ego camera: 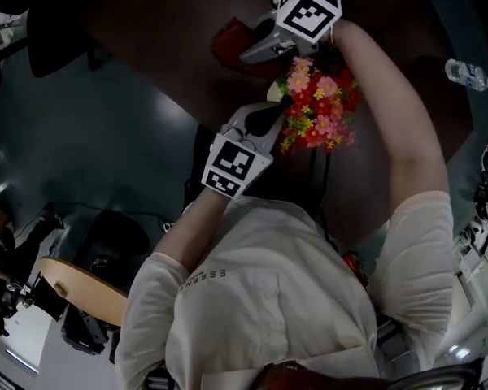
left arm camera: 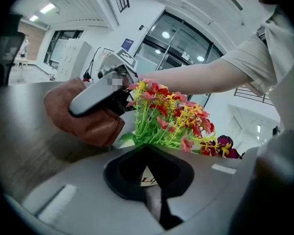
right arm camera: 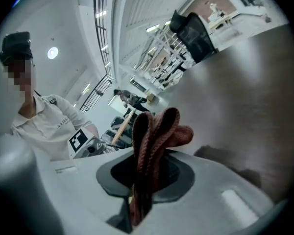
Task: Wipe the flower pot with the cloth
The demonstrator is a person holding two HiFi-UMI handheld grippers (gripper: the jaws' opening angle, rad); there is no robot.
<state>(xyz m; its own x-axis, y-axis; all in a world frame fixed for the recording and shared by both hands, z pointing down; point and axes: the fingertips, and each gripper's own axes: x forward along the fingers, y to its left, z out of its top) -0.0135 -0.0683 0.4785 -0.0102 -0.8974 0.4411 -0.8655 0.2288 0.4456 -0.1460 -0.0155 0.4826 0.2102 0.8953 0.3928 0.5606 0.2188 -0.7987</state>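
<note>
The jaws of the left gripper (left arm camera: 149, 180) were pressed together on the white edge of the flower pot (left arm camera: 146, 176), with its red, pink and yellow flowers (left arm camera: 171, 116) rising just beyond. The right gripper (right arm camera: 143, 180) pinched the folded reddish-brown cloth (right arm camera: 154, 136), which hung at the pot's far side, just left of the blooms, above the dark table (ego camera: 171, 23).
</note>
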